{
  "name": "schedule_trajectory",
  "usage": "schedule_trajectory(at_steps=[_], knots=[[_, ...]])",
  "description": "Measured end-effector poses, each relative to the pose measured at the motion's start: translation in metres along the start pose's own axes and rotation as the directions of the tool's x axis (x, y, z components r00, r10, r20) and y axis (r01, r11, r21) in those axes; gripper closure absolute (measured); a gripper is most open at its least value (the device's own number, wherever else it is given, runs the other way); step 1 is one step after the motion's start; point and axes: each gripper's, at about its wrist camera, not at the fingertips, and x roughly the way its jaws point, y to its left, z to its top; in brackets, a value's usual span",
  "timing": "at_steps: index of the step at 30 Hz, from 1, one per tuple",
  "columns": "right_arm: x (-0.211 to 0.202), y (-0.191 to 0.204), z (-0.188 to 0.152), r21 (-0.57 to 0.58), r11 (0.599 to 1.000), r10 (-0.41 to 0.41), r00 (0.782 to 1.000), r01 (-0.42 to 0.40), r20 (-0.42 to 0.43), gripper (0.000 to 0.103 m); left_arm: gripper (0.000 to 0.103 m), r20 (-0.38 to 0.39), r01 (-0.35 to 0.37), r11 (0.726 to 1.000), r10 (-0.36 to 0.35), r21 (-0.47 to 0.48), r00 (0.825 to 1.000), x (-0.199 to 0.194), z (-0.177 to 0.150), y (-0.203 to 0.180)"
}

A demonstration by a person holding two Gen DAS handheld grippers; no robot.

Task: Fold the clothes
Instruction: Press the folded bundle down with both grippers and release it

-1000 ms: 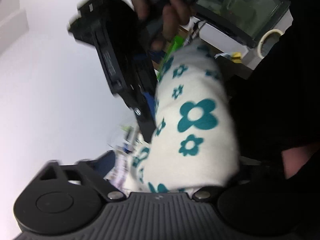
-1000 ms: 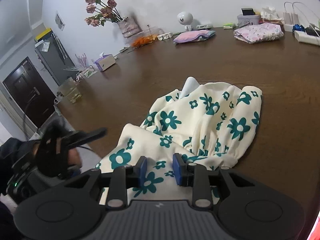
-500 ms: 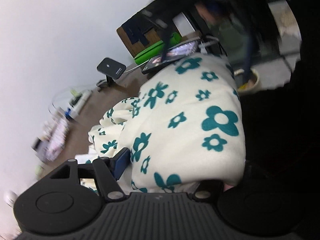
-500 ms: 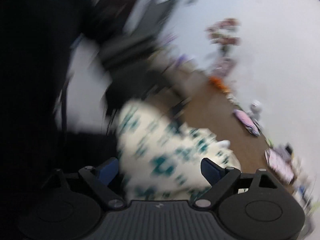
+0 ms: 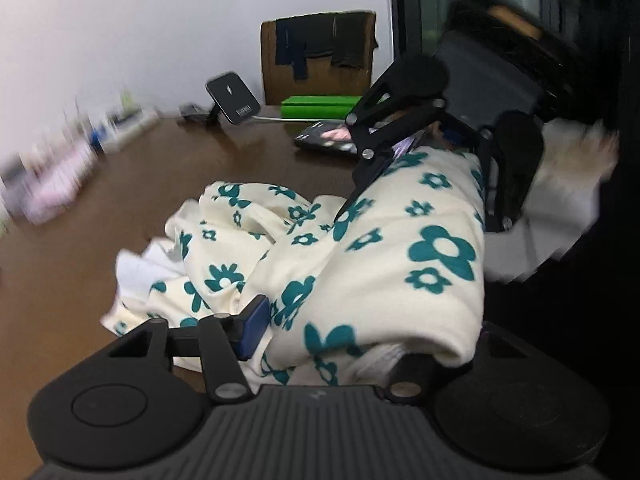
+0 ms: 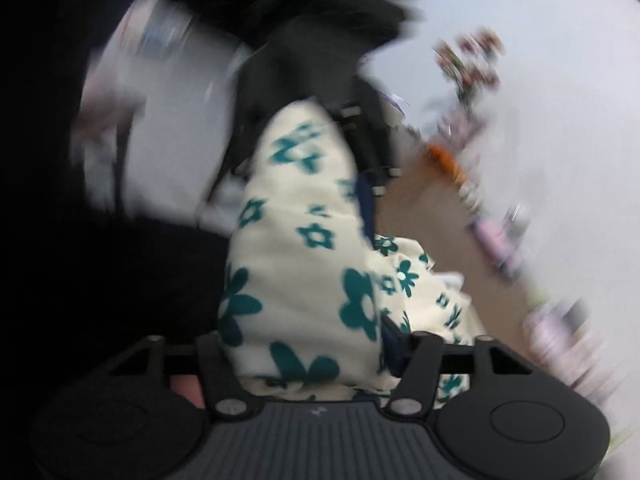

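Cream floral garment (image 5: 360, 264) between both half-closing hand-held grippers' jaws.

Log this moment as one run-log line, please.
task: fold clothes | left gripper: jaws just closing, floral garment between | right gripper: jaws just closing, floral garment between | floral garment partly on table

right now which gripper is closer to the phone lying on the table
Right. The right gripper hangs right by the phone, the left gripper well back at the floral garment's near end. Both jaws have just been closing, garment between them.
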Motion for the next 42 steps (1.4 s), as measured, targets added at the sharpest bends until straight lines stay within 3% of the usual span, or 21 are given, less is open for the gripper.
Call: schedule_trajectory(at_steps=[1,3,5,7,10,12,14,17,18,19,21,25,27,30,32,34,36,37,39,41,42], knots=[[-0.009,-0.020,0.003,0.138,0.987,0.080,0.996,-0.084,0.037,0.054,0.048,0.011,0.038,0.997,-0.037,-0.072,0.999,-0.004,0.003,0.009],[-0.018,-0.069,0.000,0.402,0.888,0.186,0.974,-0.224,0.133,0.054,0.047,0.053,0.077,0.972,-0.067,-0.223,0.996,-0.011,0.006,0.032],[-0.018,-0.105,-0.006,0.574,0.777,0.181,0.965,-0.260,0.192,0.053,0.044,0.096,0.070,0.929,-0.037,-0.364,0.995,-0.013,0.007,0.054],[-0.009,-0.135,-0.014,0.705,0.668,0.108,0.968,-0.238,0.225,0.045,0.040,0.107,0.047,0.874,0.006,-0.484,0.994,-0.011,0.006,0.074],[0.011,-0.153,-0.022,0.803,0.571,0.010,0.979,-0.171,0.201,0.038,0.032,0.092,0.010,0.798,0.057,-0.603,0.994,-0.003,0.003,0.092],[0.026,-0.153,-0.025,0.835,0.541,-0.038,0.989,-0.102,0.146,0.036,0.021,0.049,-0.052,0.758,0.111,-0.650,0.993,0.002,0.003,0.097],[0.027,-0.149,-0.029,0.857,0.516,-0.108,0.992,-0.004,0.070,0.035,0.019,0.020,-0.101,0.717,0.158,-0.689,0.987,-0.007,0.000,0.097],[0.005,-0.139,-0.030,0.876,0.464,-0.230,0.973,0.130,-0.022,0.028,0.011,-0.019,-0.175,0.655,0.238,-0.735,0.971,-0.024,-0.005,0.100],[-0.004,-0.134,-0.035,0.888,0.434,-0.263,0.964,0.153,-0.038,0.023,0.003,-0.033,-0.197,0.624,0.265,-0.756,0.964,-0.029,-0.008,0.102],[-0.013,-0.129,-0.041,0.900,0.401,-0.294,0.955,0.171,-0.051,0.015,0.002,-0.049,-0.213,0.584,0.283,-0.783,0.958,-0.031,-0.011,0.107],[-0.017,-0.122,-0.053,0.943,0.294,-0.296,0.953,0.158,-0.067,0.013,0.002,-0.059,-0.196,0.527,0.266,-0.827,0.962,-0.025,-0.015,0.121],[0.012,-0.119,-0.067,0.981,0.143,-0.271,0.958,0.131,-0.089,0.013,0.001,-0.023,-0.109,0.469,0.185,-0.876,0.982,-0.011,-0.016,0.140],[0.019,-0.115,-0.069,0.988,0.114,-0.292,0.954,0.105,-0.068,0.014,0.001,0.006,-0.065,0.455,0.153,-0.888,0.988,-0.005,-0.014,0.145],[0.032,-0.113,-0.066,0.988,0.129,-0.353,0.935,0.081,-0.031,0.022,0.004,0.059,0.012,0.428,0.096,-0.904,0.994,0.006,-0.012,0.152],[0.040,-0.111,-0.070,0.991,0.127,-0.364,0.931,0.039,0.010,0.037,0.010,0.124,0.100,0.383,0.039,-0.918,0.992,0.015,-0.018,0.153],[0.047,-0.110,-0.074,0.992,0.124,-0.371,0.927,-0.005,0.051,0.043,0.013,0.183,0.173,0.332,-0.001,-0.927,0.983,0.021,-0.025,0.152],[0.046,-0.109,-0.085,0.992,0.083,-0.366,0.923,-0.097,0.121,0.059,0.029,0.233,0.222,0.301,0.000,-0.927,0.972,0.022,-0.031,0.150],[0.047,-0.111,-0.092,0.988,0.047,-0.364,0.918,-0.150,0.156,0.062,0.031,0.256,0.244,0.290,0.003,-0.926,0.967,0.021,-0.035,0.149],[0.043,-0.113,-0.105,0.976,-0.008,-0.373,0.907,-0.216,0.198,0.063,0.040,0.276,0.261,0.275,0.019,-0.925,0.961,0.019,-0.042,0.148],[0.040,-0.115,-0.106,0.980,-0.003,-0.368,0.911,-0.199,0.184,0.062,0.046,0.244,0.223,0.272,0.045,-0.936,0.969,0.019,-0.046,0.147],[0.038,-0.115,-0.100,0.989,0.022,-0.369,0.918,-0.146,0.144,0.057,0.044,0.230,0.205,0.286,0.056,-0.936,0.972,0.016,-0.045,0.146]])
